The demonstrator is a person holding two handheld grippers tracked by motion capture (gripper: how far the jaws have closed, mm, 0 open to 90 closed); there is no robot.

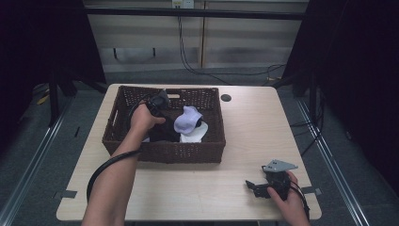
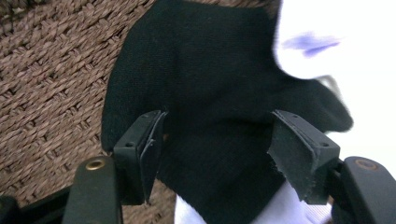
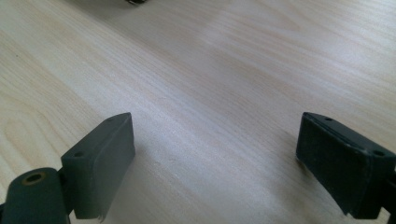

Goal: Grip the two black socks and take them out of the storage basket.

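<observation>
Left gripper (image 2: 212, 154) straddles an unlabelled black sock (image 2: 210, 93) with jaws apart; right gripper (image 3: 215, 158) gapes wide.

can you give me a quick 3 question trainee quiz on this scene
1. Which sock lies between the jaws of the left gripper: the black sock, the lilac sock or the white sock?
2. True or false: the right gripper rests inside the basket.
3. Fill in: the socks lie in a brown woven ____.

Key:
1. The black sock; the jaws stand either side of it, not yet pressed shut.
2. False; it is on the table, jaws open with nothing between them.
3. Basket.
</observation>
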